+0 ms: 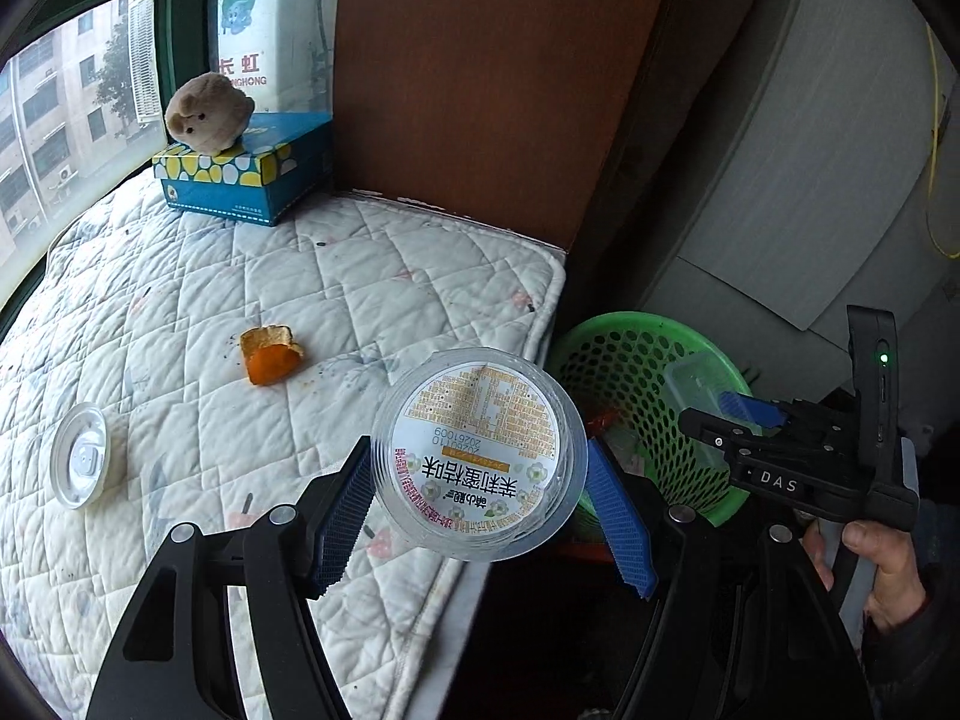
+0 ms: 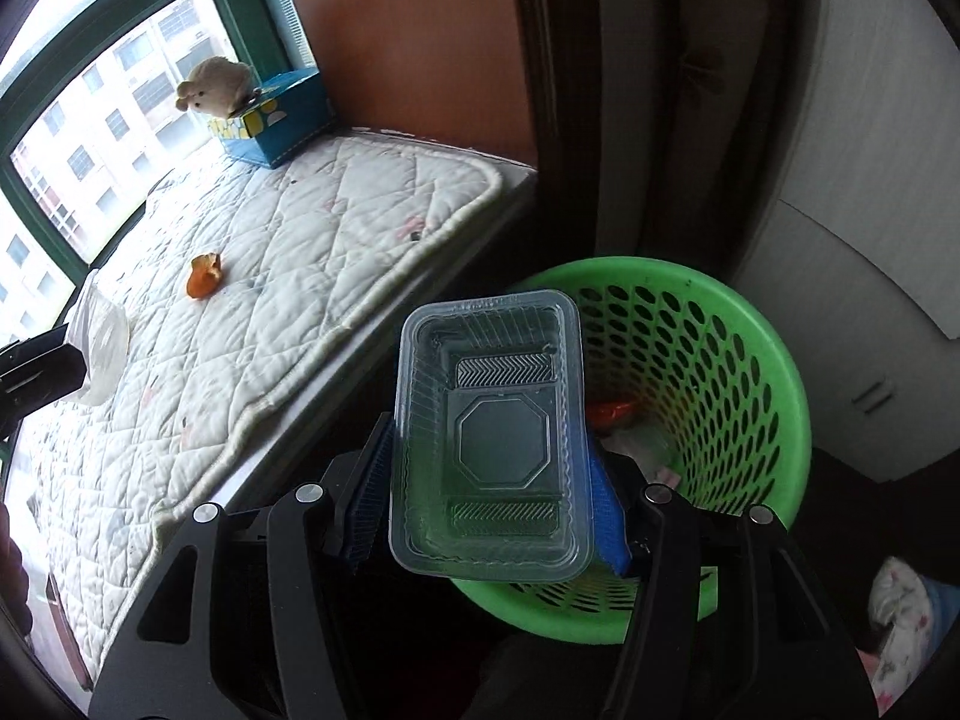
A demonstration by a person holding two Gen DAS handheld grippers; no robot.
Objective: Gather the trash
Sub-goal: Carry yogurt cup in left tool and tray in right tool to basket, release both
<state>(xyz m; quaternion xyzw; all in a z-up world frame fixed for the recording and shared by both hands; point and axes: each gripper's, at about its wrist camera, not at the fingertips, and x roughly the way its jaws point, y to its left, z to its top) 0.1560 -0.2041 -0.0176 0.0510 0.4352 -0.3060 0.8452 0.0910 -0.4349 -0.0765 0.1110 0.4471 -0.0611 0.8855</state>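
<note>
clamped in our left hand-held gripper [image 1: 480, 498], the clear cup [image 1: 478, 453] hangs over the mattress edge [image 1: 543, 312]; our right hand-held gripper [image 2: 489, 492] pinches a flimsy clear tray [image 2: 486, 438] above the green basket [image 2: 774, 360]; either may slip or miss.

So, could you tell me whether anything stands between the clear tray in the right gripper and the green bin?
Nothing visible does. The right gripper holds the clear tray over the near rim of the green bin, whose mouth is open, with only some trash at the bottom.
</note>
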